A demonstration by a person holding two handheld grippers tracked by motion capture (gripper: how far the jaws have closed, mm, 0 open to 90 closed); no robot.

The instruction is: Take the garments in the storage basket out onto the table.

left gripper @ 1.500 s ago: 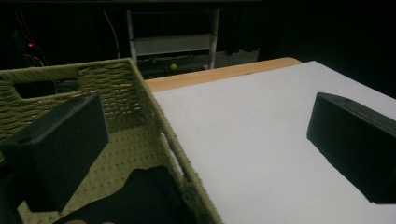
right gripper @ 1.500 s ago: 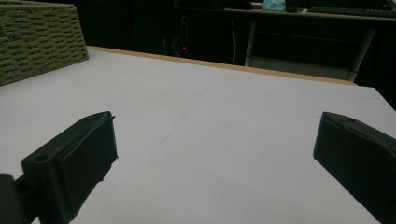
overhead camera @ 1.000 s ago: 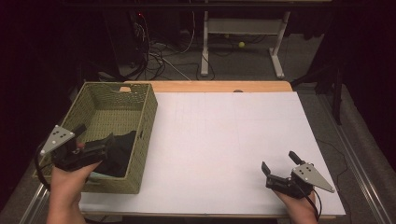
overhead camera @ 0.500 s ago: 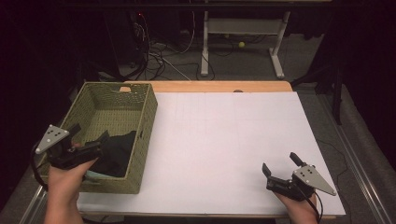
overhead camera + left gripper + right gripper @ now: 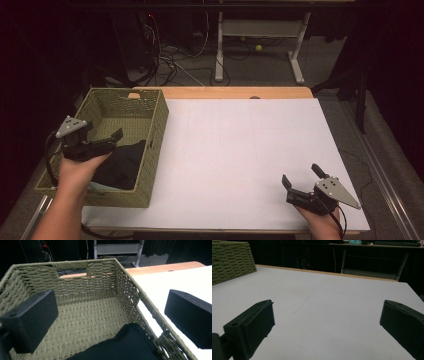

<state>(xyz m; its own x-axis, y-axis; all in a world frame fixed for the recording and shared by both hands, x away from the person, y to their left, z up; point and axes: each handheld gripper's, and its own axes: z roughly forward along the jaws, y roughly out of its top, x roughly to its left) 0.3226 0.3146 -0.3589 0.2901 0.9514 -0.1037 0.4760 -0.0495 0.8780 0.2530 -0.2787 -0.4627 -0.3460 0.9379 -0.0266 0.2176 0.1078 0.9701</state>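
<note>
I note a rough woven-fibre basket (image 5: 100, 285) holding matt black cloth (image 5: 125, 345), beside it a smooth matt white table sheet (image 5: 250, 150) edged in wood.

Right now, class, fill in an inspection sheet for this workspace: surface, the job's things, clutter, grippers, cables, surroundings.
Surface: white table top, bare, with a wooden strip along its far edge.
Job's things: woven green basket at the table's left edge; black cloth lies in its near part.
Clutter: nothing seen.
Grippers: left gripper open, over the basket above the cloth, holding nothing; right gripper open, over the table's near right corner, holding nothing.
Cables: one loops from the left gripper; tangled wires on the floor behind.
Surroundings: dark room; white desk frame beyond.
</note>
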